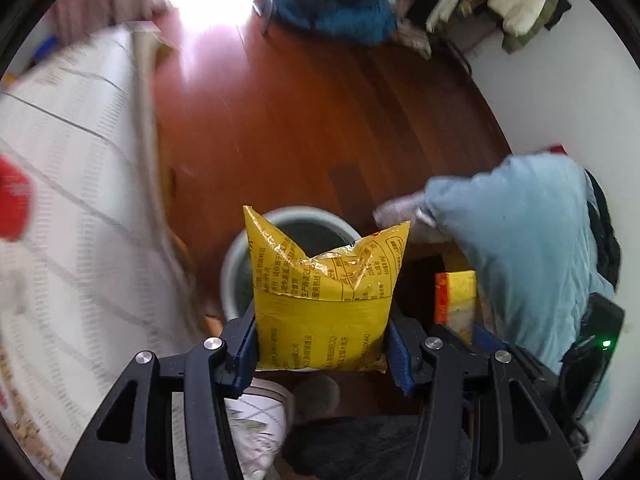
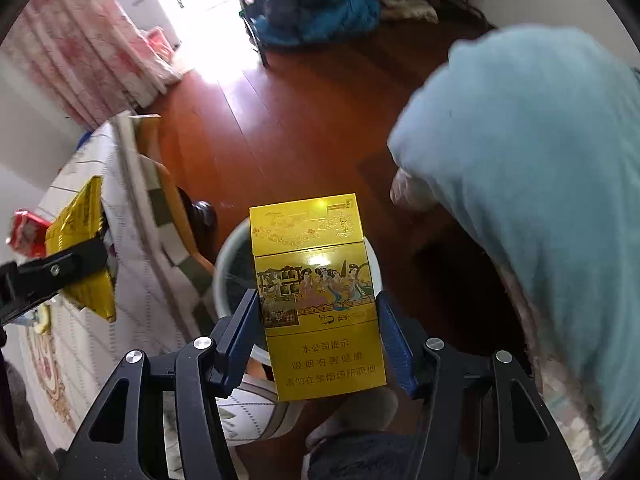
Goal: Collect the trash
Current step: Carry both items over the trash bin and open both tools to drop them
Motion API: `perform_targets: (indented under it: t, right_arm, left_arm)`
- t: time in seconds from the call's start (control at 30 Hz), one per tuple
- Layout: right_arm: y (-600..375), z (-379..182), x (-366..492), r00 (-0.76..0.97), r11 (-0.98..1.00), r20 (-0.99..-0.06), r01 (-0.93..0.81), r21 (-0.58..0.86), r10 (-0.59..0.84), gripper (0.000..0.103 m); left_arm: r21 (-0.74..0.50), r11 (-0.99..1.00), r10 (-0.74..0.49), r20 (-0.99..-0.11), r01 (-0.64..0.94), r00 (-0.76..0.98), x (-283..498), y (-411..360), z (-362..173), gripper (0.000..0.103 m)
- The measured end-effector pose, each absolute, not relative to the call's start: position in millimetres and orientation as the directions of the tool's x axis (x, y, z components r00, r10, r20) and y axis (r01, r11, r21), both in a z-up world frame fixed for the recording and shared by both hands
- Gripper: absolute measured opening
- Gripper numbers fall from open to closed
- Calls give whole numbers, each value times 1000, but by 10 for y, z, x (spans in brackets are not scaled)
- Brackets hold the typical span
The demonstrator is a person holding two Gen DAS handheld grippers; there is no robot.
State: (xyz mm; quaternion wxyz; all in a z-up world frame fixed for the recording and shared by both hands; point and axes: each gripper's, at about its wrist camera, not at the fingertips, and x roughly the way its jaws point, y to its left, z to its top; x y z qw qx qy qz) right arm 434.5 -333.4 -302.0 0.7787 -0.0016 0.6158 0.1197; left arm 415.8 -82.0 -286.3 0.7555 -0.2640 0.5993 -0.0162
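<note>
My left gripper (image 1: pixel 322 332) is shut on a crinkled yellow snack bag (image 1: pixel 320 304) and holds it above a round white trash bin (image 1: pixel 236 264) on the floor. My right gripper (image 2: pixel 318 332) is shut on a yellow cigarette pack (image 2: pixel 316 292) and holds it over the same bin (image 2: pixel 226 264). The pack also shows in the left wrist view (image 1: pixel 456 300), to the right of the bag. The left gripper with the bag shows at the left of the right wrist view (image 2: pixel 80 256).
A table with a white checked cloth (image 1: pixel 72 200) stands to the left, with a red wrapper (image 2: pixel 26 232) on it. The red wooden floor (image 1: pixel 300 120) stretches ahead. A light blue sleeve (image 2: pixel 540 200) fills the right. Clothes piles (image 1: pixel 332 4) lie at the back.
</note>
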Motion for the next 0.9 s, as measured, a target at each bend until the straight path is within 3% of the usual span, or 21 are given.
perform_targets:
  t: [0.17, 0.27, 0.3, 0.43, 0.47, 0.5, 0.57, 0.77, 0.9]
  right_arm:
    - [-3362, -3442, 4490, 149, 974, -970, -155, 166, 189, 60]
    - [-3333, -3660, 4592, 125, 976, -975, -143, 166, 184, 60]
    - [-3352, -3697, 4591, 120, 976, -975, -138, 169, 186, 60]
    - [-3387, -3931, 4718, 73, 970, -971, -104, 221, 229, 61]
    - [-3397, -3959, 4736, 69, 966, -967, -100, 237, 244, 71]
    - [-3404, -3983, 4740, 69, 963, -964, -99, 250, 257, 90]
    - [-3409, -3990, 4724, 80, 958, -958, -104, 267, 276, 100]
    - [-3269, -3810, 4537, 118, 966, -963, -118, 230, 243, 100]
    - [-3158, -3525, 4392, 162, 968, -962, -158, 193, 218, 100]
  left_arm:
    - [-436, 848, -397, -899, -303, 182, 4369, -882, -3277, 56]
    - [-438, 834, -404, -899, -335, 169, 4411, -869, -3437, 97]
    - [-449, 823, -414, -894, -349, 173, 4408, -850, -3465, 100]
    - [-439, 814, -401, -899, -380, 178, 4343, -750, -3476, 100]
    - [-428, 820, -387, -904, -381, 182, 4335, -745, -3459, 100]
    - [-418, 827, -374, -908, -377, 187, 4307, -743, -3429, 100]
    - [-375, 848, -317, -925, -375, 209, 4221, -693, -3336, 100]
    - [-201, 897, -92, -956, -394, 279, 3820, -563, -3044, 100]
    - [-178, 879, -27, -945, -442, 326, 3484, -387, -2802, 100]
